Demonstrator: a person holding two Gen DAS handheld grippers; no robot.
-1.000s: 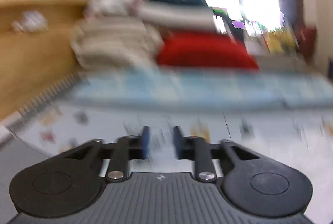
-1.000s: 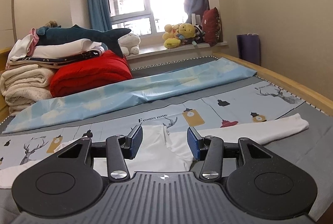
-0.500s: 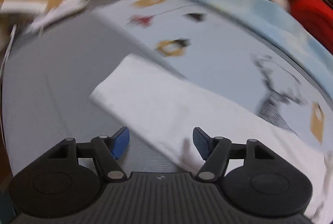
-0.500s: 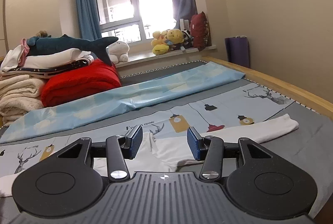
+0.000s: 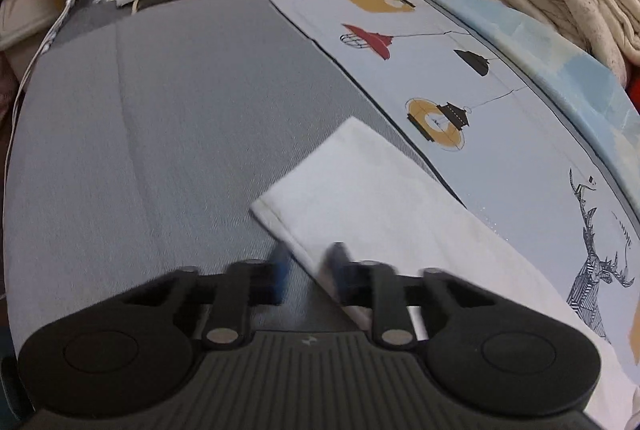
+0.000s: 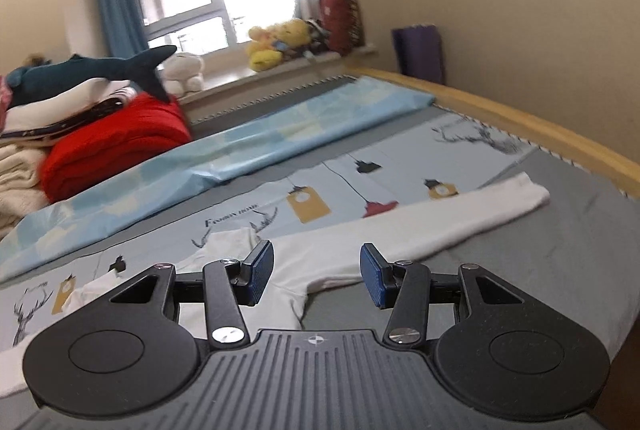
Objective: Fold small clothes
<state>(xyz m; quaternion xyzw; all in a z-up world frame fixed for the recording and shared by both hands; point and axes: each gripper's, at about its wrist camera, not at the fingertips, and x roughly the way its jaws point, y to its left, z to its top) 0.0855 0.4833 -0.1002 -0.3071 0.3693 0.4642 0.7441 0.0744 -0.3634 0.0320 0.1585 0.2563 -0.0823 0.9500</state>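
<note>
step in hand: looked like the very start of the fold, going for the sleeve ends of a white long-sleeve top [image 6: 400,230] laid flat on the bed [image 5: 160,110]

left gripper [image 5: 308,270]: jaws were closing, blurred mid-motion, with the hemmed edge of the left sleeve [image 5: 360,198] running right between the fingertips. Gap was narrow, but I couldn't honestly say the pads were pressing cloth yet

left cuff: its corner sat just ahead of the fingers, over the grey mattress cover, with the printed sheet [image 5: 480,90] off beyond the right finger

right gripper [image 6: 316,272]: fingers stood about half apart, nothing in them. It hovered over the armpit area, shirt body under the left finger, bare grey cover under the right one

right sleeve [image 6: 480,206]: stretched out well ahead and off to the right of those fingers, cuff near the wooden bed edge [image 6: 520,126]

next move, my guess: left needed to finish the pinch on just the sleeve, not the cover underneath. Right still had to travel out to its cuff before both sleeves could come in over the chest

watch out: thin cloth, easy to grab only one layer
</note>
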